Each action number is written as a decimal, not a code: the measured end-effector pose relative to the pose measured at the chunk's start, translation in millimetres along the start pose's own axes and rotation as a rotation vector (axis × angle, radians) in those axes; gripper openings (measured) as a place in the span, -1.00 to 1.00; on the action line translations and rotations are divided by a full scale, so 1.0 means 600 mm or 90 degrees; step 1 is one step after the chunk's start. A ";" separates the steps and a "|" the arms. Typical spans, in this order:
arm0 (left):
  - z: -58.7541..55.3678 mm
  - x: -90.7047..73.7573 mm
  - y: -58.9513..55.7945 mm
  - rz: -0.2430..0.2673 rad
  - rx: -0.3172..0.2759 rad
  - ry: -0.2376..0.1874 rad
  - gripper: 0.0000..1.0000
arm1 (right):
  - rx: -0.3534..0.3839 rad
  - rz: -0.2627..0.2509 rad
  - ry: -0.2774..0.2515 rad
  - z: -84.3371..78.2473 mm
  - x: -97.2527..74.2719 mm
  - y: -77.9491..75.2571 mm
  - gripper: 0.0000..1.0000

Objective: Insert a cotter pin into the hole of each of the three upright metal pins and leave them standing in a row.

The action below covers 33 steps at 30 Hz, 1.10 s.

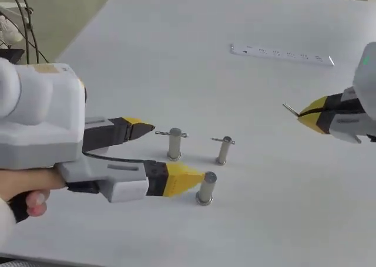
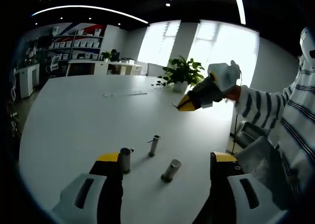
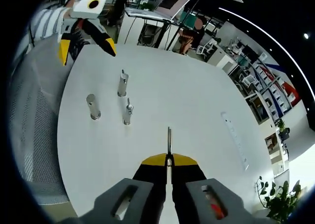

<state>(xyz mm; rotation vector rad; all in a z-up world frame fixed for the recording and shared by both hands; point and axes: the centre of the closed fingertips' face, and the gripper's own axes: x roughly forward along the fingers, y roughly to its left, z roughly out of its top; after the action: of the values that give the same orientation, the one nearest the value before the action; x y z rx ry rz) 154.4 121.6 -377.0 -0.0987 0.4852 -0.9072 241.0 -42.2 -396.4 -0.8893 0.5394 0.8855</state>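
Three upright metal pins stand close together on the white table (image 1: 176, 56). The far-left pin (image 1: 174, 144) and the right pin (image 1: 223, 151) each carry a cotter pin through the top. The near pin (image 1: 206, 188) has a bare top. My left gripper (image 1: 174, 152) is open, its jaws spread wide beside the pins, with the near jaw's tip next to the bare pin (image 2: 171, 170). My right gripper (image 1: 301, 115) hangs off to the right above the table, shut on a loose cotter pin (image 3: 169, 138) that sticks out of its tip, well clear of the pins (image 3: 128, 112).
A white power strip (image 1: 282, 54) lies at the far side of the table. A person's striped sleeve (image 2: 275, 115) is behind the right gripper (image 2: 189, 102). A potted plant (image 2: 182, 74) stands past the table's far end.
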 end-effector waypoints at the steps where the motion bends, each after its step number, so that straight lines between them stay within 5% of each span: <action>1: 0.001 0.001 0.000 -0.001 0.000 -0.001 0.38 | -0.002 -0.001 -0.002 0.003 -0.003 0.005 -1.00; 16: 0.036 0.038 -0.010 -0.047 -0.010 -0.008 0.25 | -0.067 -0.051 -0.026 0.052 -0.026 0.055 -1.00; 33: 0.050 0.085 -0.034 -0.106 -0.016 0.005 -0.13 | -0.098 -0.038 -0.056 0.089 -0.013 0.116 -1.00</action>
<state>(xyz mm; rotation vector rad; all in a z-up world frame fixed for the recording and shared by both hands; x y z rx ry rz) 178.9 65.6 -363.1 -0.1602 0.5012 -1.0643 181.1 22.1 -392.0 -0.9958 0.3699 0.9171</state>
